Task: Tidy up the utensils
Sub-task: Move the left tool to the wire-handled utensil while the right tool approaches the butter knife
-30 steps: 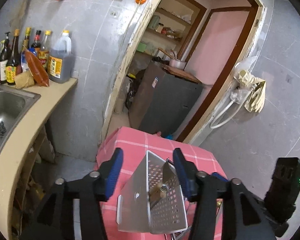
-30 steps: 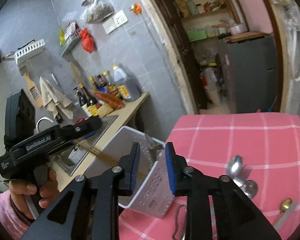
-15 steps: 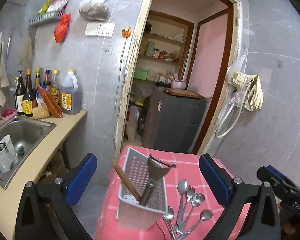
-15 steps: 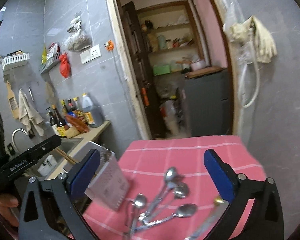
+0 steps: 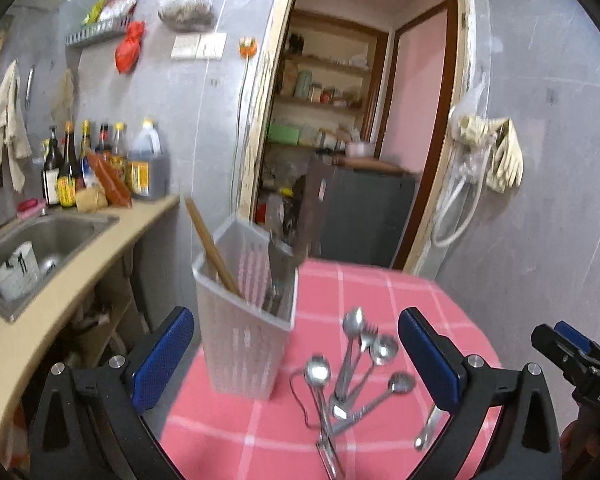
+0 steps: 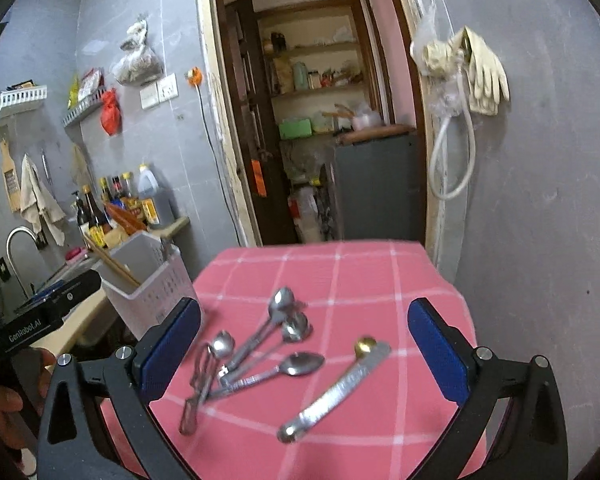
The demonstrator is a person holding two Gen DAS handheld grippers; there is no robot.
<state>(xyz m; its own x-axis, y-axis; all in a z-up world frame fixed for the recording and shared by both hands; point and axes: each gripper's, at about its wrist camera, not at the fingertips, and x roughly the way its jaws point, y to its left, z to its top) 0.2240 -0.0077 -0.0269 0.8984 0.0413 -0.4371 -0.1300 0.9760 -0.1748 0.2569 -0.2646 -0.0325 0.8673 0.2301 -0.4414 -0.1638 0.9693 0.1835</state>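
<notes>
Spoons [image 6: 278,342] lie loose; "GenRobot.AI" left hand-held gripper [image 5: 296,354], right hand-held gripper [image 6: 304,346] both released.

Sauce bottles [image 5: 100,168] on counter [image 5: 60,304], steel sink [image 5: 40,240]; gloves [image 6: 486,76] beside doorway [image 6: 320,120]

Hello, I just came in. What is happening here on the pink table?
A person holds a hand-held gripper in each hand, tidying utensils. Both the left hand-held gripper and the right hand-held gripper are wide open and hold nothing. A white holder stands upright at the table's left edge, with chopsticks and a dark-handled tool already in it. Several spoons and a long metal utensil lie loose on the cloth, not yet in the holder.
</notes>
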